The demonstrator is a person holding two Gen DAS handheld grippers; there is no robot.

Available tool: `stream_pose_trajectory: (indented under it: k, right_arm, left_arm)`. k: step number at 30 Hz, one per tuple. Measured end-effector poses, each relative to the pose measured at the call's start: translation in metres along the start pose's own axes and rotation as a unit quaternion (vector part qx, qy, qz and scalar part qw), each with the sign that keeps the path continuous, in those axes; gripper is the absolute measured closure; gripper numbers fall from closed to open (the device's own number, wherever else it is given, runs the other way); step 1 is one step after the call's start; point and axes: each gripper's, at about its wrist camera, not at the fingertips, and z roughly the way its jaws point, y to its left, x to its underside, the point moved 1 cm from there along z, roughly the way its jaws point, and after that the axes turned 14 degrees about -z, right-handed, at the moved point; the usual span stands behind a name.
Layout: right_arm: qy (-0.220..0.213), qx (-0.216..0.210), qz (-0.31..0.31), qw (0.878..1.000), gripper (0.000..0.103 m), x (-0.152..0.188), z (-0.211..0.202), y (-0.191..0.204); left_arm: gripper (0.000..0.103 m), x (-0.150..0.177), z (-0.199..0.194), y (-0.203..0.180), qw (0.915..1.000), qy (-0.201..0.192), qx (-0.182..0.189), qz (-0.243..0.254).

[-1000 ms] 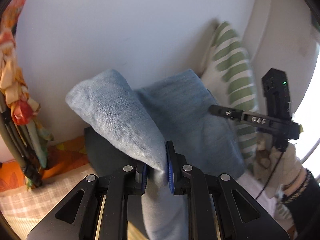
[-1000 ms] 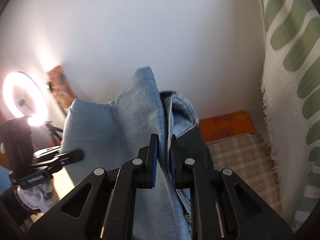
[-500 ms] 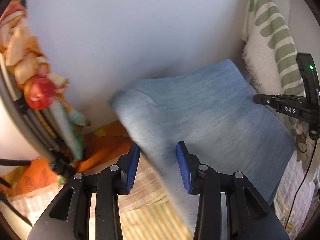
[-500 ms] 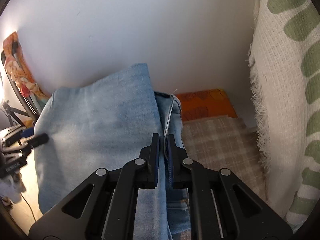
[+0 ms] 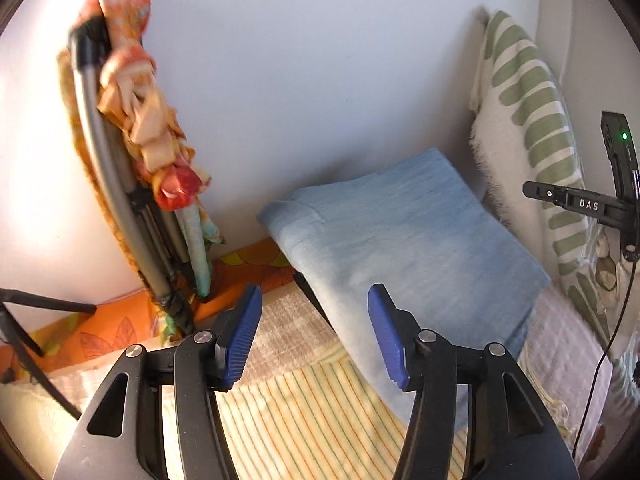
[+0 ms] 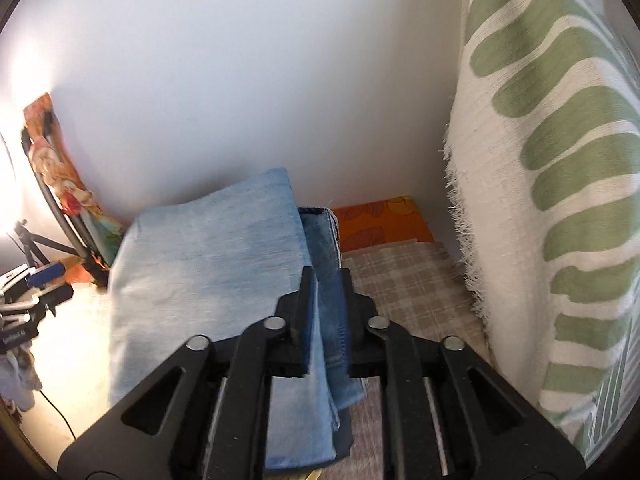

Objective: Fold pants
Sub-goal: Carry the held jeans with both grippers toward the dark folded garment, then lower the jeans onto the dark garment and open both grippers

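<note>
The light blue pants (image 5: 400, 248) lie folded in a flat block on the bed, close to the white wall. My left gripper (image 5: 314, 336) hangs just in front of their near left edge. Its jaws are opening, with nothing pressed between the blue pads (image 5: 240, 336). In the right wrist view the pants (image 6: 208, 264) fill the middle. My right gripper (image 6: 325, 308) straddles their right edge, where darker denim layers show. Its jaws are opening and the cloth sits loosely between them. The right gripper (image 5: 576, 202) also shows at the far right of the left wrist view.
A tripod (image 5: 120, 216) draped with an orange patterned scarf leans on the wall at left. A white blanket with green stripes (image 6: 560, 160) hangs at right. Bedding includes a yellow striped sheet (image 5: 300, 420), plaid cloth (image 6: 412, 280) and orange fabric (image 6: 380, 224).
Both grippers held the pants up by a fold. The pants have dropped flat and folded, the left jaws have spread wide and drawn back, and the right jaws have parted.
</note>
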Motion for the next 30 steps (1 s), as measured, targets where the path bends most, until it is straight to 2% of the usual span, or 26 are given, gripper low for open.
stream_pose_trajectory:
  k: [1, 2, 6, 8, 10, 13, 20, 21, 23, 30]
  right_arm:
    - [-0.003, 0.000, 0.004, 1.000, 0.061, 0.001, -0.008, 0.001]
    - [-0.007, 0.001, 0.006, 1.000, 0.058, 0.001, -0.014, 0.004]
    - [-0.014, 0.000, 0.003, 1.000, 0.057, 0.006, -0.041, 0.017]
    - [-0.019, 0.003, -0.003, 1.000, 0.046, 0.010, -0.060, 0.029]
    - [-0.026, 0.002, -0.004, 1.000, 0.039, 0.015, -0.077, 0.037]
    - [-0.032, 0.003, -0.001, 0.999, 0.038, 0.026, -0.101, 0.046]
    - [-0.037, 0.019, -0.003, 0.999, 0.035, 0.054, -0.153, 0.071]
    - [-0.040, 0.020, 0.000, 0.999, 0.034, 0.058, -0.161, 0.075]
    - [-0.046, 0.029, 0.006, 0.999, 0.025, 0.066, -0.173, 0.080]
    - [-0.057, 0.073, -0.006, 0.996, 0.019, 0.091, -0.214, 0.107]
  left_arm:
    - [0.049, 0.001, -0.007, -0.001, 1.0000, -0.002, 0.000, 0.002]
    - [0.048, 0.001, -0.012, -0.005, 1.0000, -0.004, 0.002, 0.004]
    - [0.044, 0.006, -0.040, -0.016, 0.9997, -0.017, 0.015, 0.006]
    - [0.041, 0.010, -0.056, -0.019, 0.9993, -0.023, 0.031, -0.002]
    - [0.038, 0.015, -0.069, -0.022, 0.9989, -0.026, 0.039, -0.007]
    - [0.035, 0.026, -0.089, -0.026, 0.9983, -0.019, 0.054, -0.009]
    - [0.031, 0.056, -0.138, -0.037, 0.9980, -0.030, 0.054, 0.008]
    - [0.031, 0.060, -0.145, -0.037, 0.9979, -0.032, 0.055, 0.007]
    - [0.030, 0.068, -0.158, -0.038, 0.9976, -0.037, 0.058, 0.006]
    - [0.024, 0.096, -0.203, -0.041, 0.9958, -0.059, 0.069, 0.014]
